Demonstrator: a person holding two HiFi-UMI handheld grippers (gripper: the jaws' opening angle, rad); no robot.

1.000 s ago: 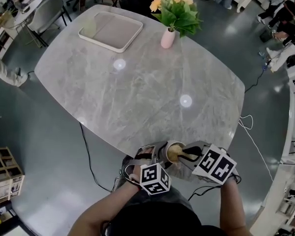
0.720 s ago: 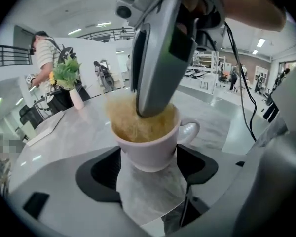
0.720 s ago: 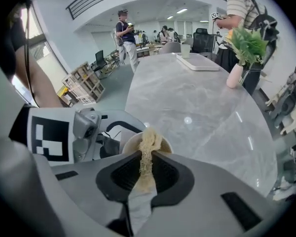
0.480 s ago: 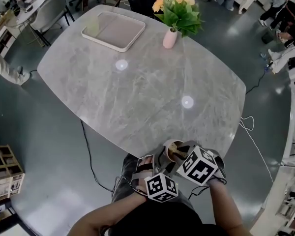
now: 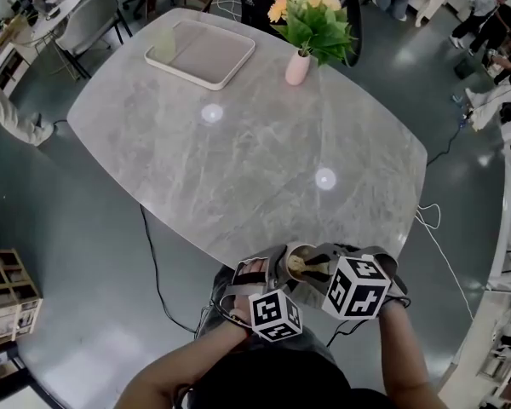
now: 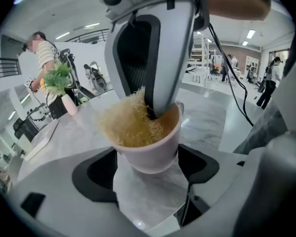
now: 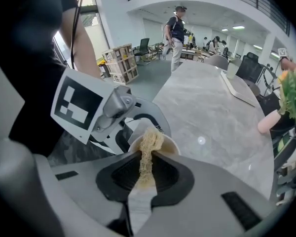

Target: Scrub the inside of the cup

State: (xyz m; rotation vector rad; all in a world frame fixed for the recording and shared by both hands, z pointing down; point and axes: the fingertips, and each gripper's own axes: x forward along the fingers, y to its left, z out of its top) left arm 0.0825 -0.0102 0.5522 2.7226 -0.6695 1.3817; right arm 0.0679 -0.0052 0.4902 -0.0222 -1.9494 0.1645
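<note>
Open hall with a glossy grey floor (image 5: 60,228). A grey, marble-veined table (image 5: 238,169) with rounded corners carries a shallow rectangular tray (image 5: 209,54) and a pink vase (image 5: 297,68) of flowers (image 5: 311,20) at its far side.

In the head view both grippers meet at the table's near edge, but the marker cubes (image 5: 275,313) cover most of the jaws there.

The left gripper view supplies the detail. The left gripper (image 6: 147,172) has its black pads against opposite sides of a smooth, pale, round cup (image 6: 153,149). The jaws stand wide and have just been opening slightly, with the cup between them. Coarse, straw-yellow fibres of a scrubber (image 6: 126,125) fill the cup's mouth, and the tip of the other gripper reaches into it.

The right gripper view shows what neither other view does — the right gripper (image 7: 145,174) is closed tight, pinching a strand of the scrubber between its dark pads.

Whether the cup's base rests on the table cannot be determined.
</note>
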